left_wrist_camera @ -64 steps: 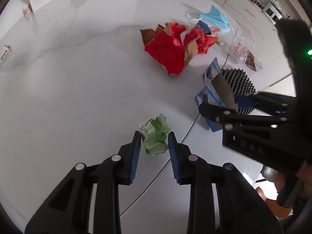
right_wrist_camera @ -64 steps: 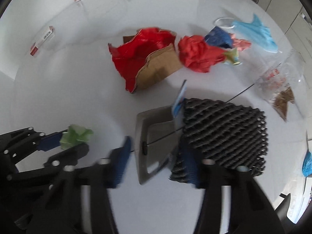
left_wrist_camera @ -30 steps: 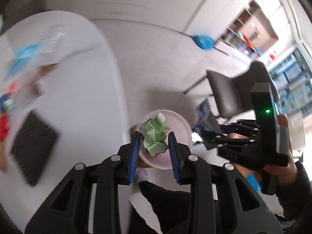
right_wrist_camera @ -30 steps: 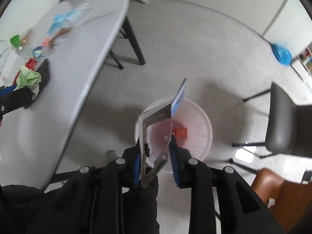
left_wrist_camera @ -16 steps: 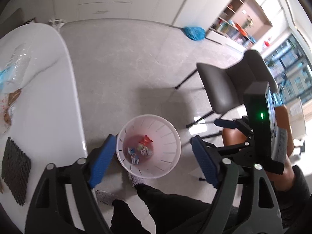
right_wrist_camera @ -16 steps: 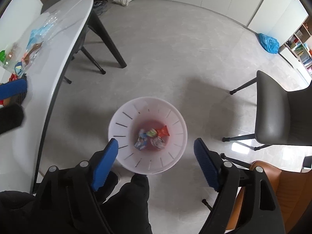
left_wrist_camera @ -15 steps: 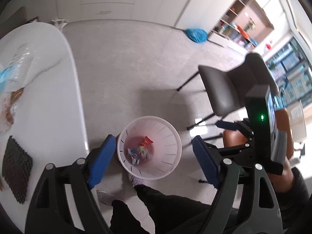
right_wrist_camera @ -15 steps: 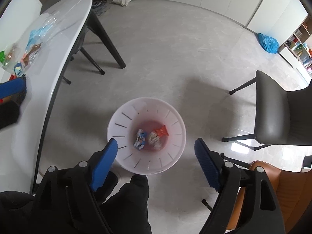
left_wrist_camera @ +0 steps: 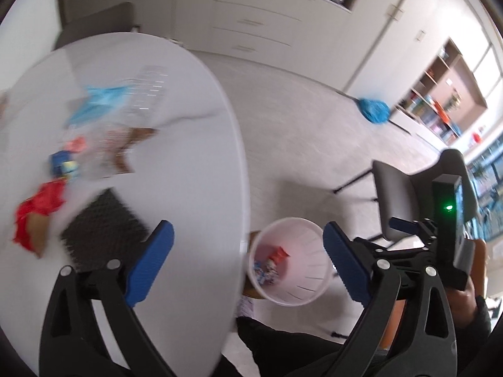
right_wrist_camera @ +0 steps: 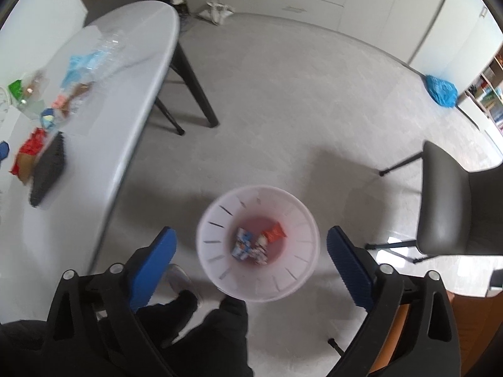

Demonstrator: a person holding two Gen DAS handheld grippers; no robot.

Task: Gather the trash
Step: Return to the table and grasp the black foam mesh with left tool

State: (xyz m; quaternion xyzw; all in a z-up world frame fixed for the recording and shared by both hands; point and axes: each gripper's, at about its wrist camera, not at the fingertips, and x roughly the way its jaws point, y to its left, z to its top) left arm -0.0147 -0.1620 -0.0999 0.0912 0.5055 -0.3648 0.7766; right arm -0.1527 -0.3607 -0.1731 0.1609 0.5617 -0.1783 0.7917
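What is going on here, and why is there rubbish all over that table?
A person is clearing rubbish off the white table with a grabber in each hand. Both the left gripper and the right gripper have just been opening, and nothing is between their fingers. The white bin on the floor already has a few wrappers at the bottom. More waits on the table: red paper, a blue mask, a black mesh pad.

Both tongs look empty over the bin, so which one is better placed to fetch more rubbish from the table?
Left. The left tongs hang open over the table's edge, near the red wrapper. The right tongs sit over the bin, farther off.
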